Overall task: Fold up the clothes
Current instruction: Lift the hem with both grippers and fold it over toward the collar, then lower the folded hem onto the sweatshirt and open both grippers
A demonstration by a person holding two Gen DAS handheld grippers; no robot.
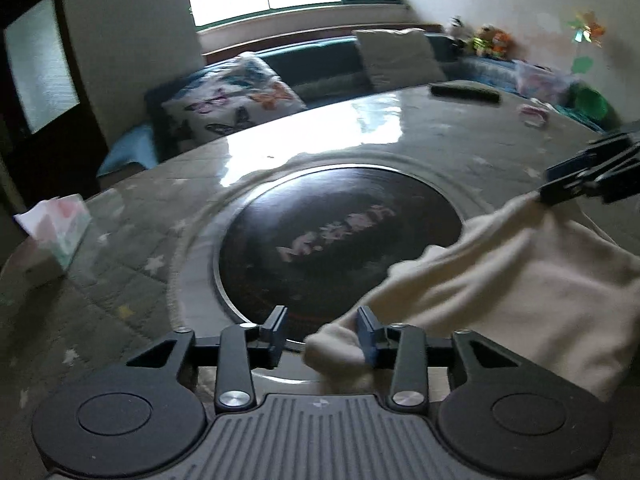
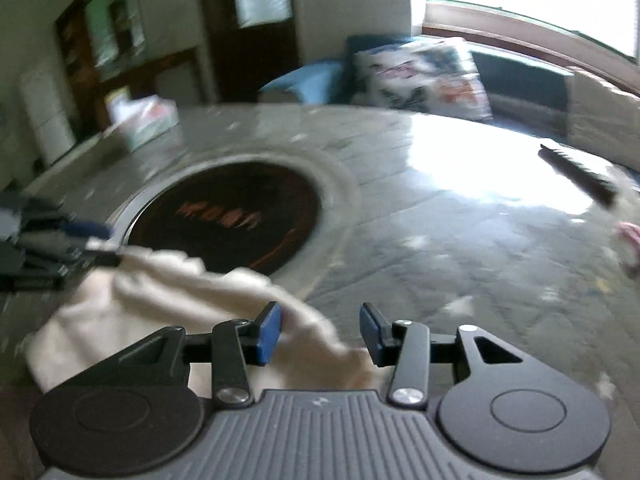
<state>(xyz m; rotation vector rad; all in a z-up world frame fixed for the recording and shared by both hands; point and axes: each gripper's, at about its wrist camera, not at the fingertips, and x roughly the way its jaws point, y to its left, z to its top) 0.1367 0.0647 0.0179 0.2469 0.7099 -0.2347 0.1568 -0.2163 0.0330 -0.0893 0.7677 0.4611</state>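
Left gripper (image 1: 322, 334): jaws apart, pads clear of the cloth; a corner of the cream garment (image 1: 500, 288) lies in the gap, against the right-hand pad only, not pinched. Right gripper (image 2: 320, 330): jaws likewise apart, cloth bunched under and between them, nothing clamped.

Garment sits on the near part of the round table (image 1: 120, 240), one edge lapping onto the dark glass centre disc (image 1: 320, 232). In my left view the right gripper's tips touch the far corner of the cloth. The right view is blurred.

My read: this is a release at the end of a fold. To do it well I lift both grippers straight off so no pad drags the corner, then check the edges line up before re-gripping.

Tissue box (image 1: 60, 232) and dark remote (image 1: 464, 92) stand well apart from the work.
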